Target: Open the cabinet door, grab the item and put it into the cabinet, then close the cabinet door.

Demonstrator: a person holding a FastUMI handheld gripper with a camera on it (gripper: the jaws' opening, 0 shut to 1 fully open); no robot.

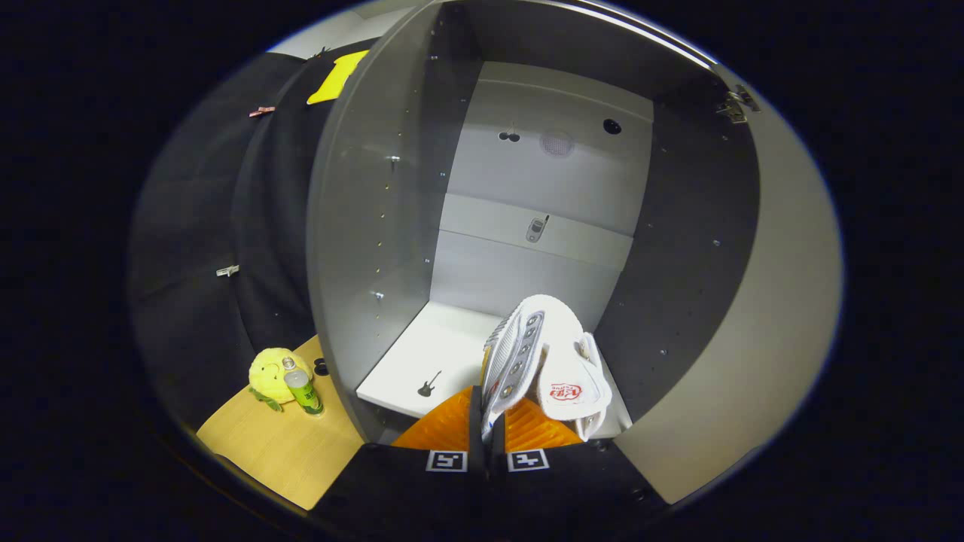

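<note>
While clamped by claw (486, 423), shoe (546, 365) inside cabinet (376, 226).

The one camera rides on the claw (486, 421) and looks forward along its fingers, straight into the open cabinet (527, 226) from close at its mouth — angled slightly down onto the cabinet floor (429, 354). Its fisheye sweep also takes in the table (279, 444) off to the left, lower and nearer.

The fingertips of the gripper (486, 421) are hidden behind the white shoe (546, 365) clamped between them. The shoe's heel is covered too. The label on the small green bottle (303, 390) cannot be made out.
</note>
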